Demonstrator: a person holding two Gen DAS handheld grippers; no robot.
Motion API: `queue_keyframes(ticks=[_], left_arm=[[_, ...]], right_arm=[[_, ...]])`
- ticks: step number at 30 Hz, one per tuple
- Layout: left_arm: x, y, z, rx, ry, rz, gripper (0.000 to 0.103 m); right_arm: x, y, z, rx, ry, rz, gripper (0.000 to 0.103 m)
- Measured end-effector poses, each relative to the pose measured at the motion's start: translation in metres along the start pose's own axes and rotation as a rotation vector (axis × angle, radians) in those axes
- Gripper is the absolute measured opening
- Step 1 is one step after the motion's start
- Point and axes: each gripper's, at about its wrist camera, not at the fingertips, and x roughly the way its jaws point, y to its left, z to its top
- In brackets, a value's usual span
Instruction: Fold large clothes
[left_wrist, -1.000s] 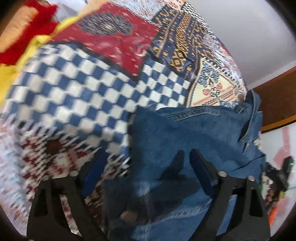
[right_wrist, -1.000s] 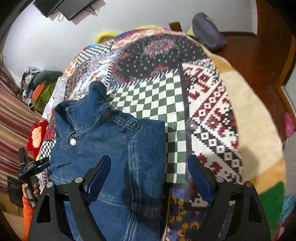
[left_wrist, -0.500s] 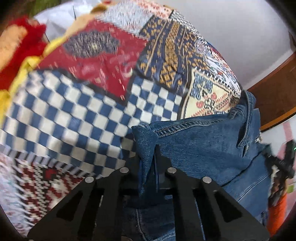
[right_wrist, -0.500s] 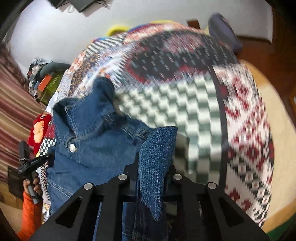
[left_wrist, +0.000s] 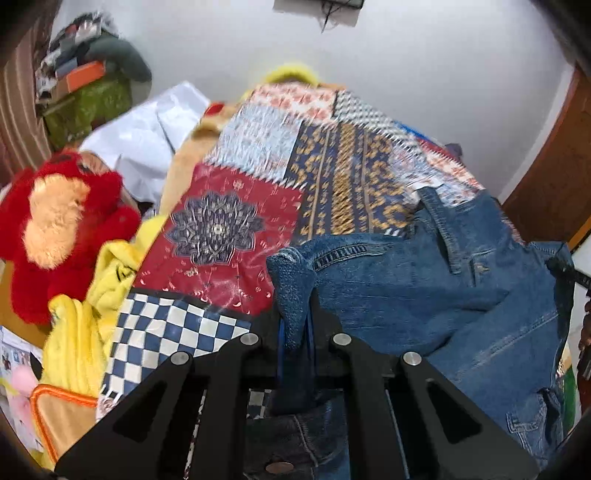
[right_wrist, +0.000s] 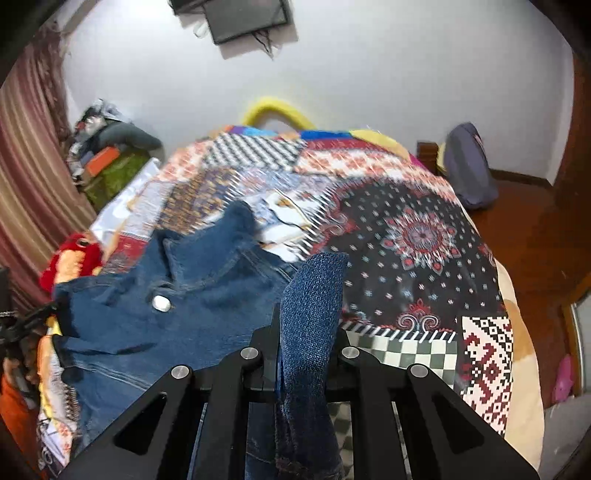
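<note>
left gripper (left_wrist: 295, 328): clamped on denim jacket (left_wrist: 424, 291) fold | right gripper (right_wrist: 308, 332): clamped on jacket fold | jacket on near patchwork bedspread (right_wrist: 413, 236)

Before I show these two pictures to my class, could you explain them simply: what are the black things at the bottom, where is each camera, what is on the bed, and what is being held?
No robot here: a person holds a two-finger gripper in each hand, with a fisheye camera on each looking along its fingers. One picture is from the left gripper, the other from the right gripper. The black struts are the grippers' own frames. A patchwork bedspread covers the bed, and a denim jacket lies on it. Each gripper is shut on a fold of the jacket. A red plush toy sits beside the bed.
</note>
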Motion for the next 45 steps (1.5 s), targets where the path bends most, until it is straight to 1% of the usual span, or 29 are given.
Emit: queue_keyframes(ticks=[4, 8, 10, 12, 14, 15, 16, 17, 18, 19, 20, 23, 26, 27, 28, 30, 32, 33, 34, 36, 37, 41, 45], left_arm=[[0.035, 0.011, -0.004, -0.051, 0.070, -0.003, 0.009], [0.065, 0.013, -0.011, -0.074, 0.123, 0.011, 0.011], [0.074, 0.015, -0.014, -0.078, 0.130, 0.023, 0.016], [0.077, 0.014, -0.017, -0.066, 0.125, 0.031, 0.018], [0.076, 0.010, -0.017, -0.038, 0.119, 0.047, 0.018], [0.074, 0.007, -0.018, -0.020, 0.116, 0.057, 0.018], [0.073, 0.004, -0.018, 0.001, 0.115, 0.070, 0.018], [0.071, 0.004, -0.019, 0.011, 0.117, 0.078, 0.019], [0.069, 0.004, -0.020, 0.015, 0.119, 0.085, 0.020], [0.065, 0.004, -0.020, 0.015, 0.120, 0.095, 0.022], [0.063, 0.005, -0.020, 0.012, 0.119, 0.098, 0.023], [0.047, 0.007, -0.020, 0.020, 0.106, 0.119, 0.024], [0.022, 0.007, -0.020, 0.048, 0.070, 0.164, 0.036], [0.014, 0.007, -0.020, 0.050, 0.058, 0.171, 0.042], [0.003, 0.008, -0.020, 0.048, 0.040, 0.171, 0.046], [-0.021, 0.007, -0.022, 0.039, 0.008, 0.158, 0.049], [-0.043, 0.005, -0.026, 0.037, -0.013, 0.148, 0.055], [-0.052, 0.003, -0.027, 0.038, -0.025, 0.144, 0.061], [-0.067, 0.000, -0.031, 0.046, -0.039, 0.137, 0.072], [-0.088, -0.005, -0.038, 0.069, -0.055, 0.124, 0.084], [-0.103, -0.009, -0.045, 0.084, -0.074, 0.117, 0.087], [-0.141, -0.017, -0.067, 0.096, -0.098, 0.103, 0.092], [-0.172, -0.021, -0.096, 0.069, -0.104, 0.054, 0.096]], right_arm=[[0.038, -0.020, -0.013, 0.010, 0.068, -0.053, 0.010], [0.066, -0.037, -0.027, 0.015, 0.104, -0.067, 0.011], [0.075, -0.039, -0.032, 0.017, 0.123, -0.063, 0.011], [0.079, -0.041, -0.035, 0.018, 0.124, -0.066, 0.014], [0.080, -0.044, -0.038, 0.021, 0.122, -0.073, 0.020], [0.079, -0.045, -0.038, 0.027, 0.121, -0.086, 0.031], [0.078, -0.047, -0.039, 0.031, 0.123, -0.115, 0.046], [0.076, -0.048, -0.039, 0.026, 0.127, -0.158, 0.055], [0.073, -0.049, -0.040, 0.018, 0.131, -0.193, 0.067], [0.070, -0.051, -0.042, 0.014, 0.132, -0.217, 0.073], [0.065, -0.053, -0.044, 0.019, 0.132, -0.226, 0.073], [0.047, -0.055, -0.048, 0.054, 0.129, -0.206, 0.073], [0.024, -0.052, -0.049, 0.075, 0.127, -0.191, 0.073], [0.016, -0.049, -0.050, 0.071, 0.123, -0.193, 0.073], [0.007, -0.046, -0.050, 0.061, 0.114, -0.193, 0.073], [-0.015, -0.037, -0.050, 0.039, 0.091, -0.185, 0.073], [-0.039, -0.026, -0.053, 0.016, 0.068, -0.168, 0.073], [-0.050, -0.021, -0.054, 0.005, 0.057, -0.160, 0.073], [-0.062, -0.016, -0.057, -0.002, 0.042, -0.151, 0.073], [-0.089, -0.006, -0.065, -0.011, 0.009, -0.135, 0.073], [-0.101, -0.002, -0.069, -0.014, -0.001, -0.131, 0.073], [-0.145, 0.018, -0.094, -0.046, -0.034, -0.116, 0.076], [-0.177, 0.034, -0.125, -0.095, -0.046, -0.107, 0.080]])
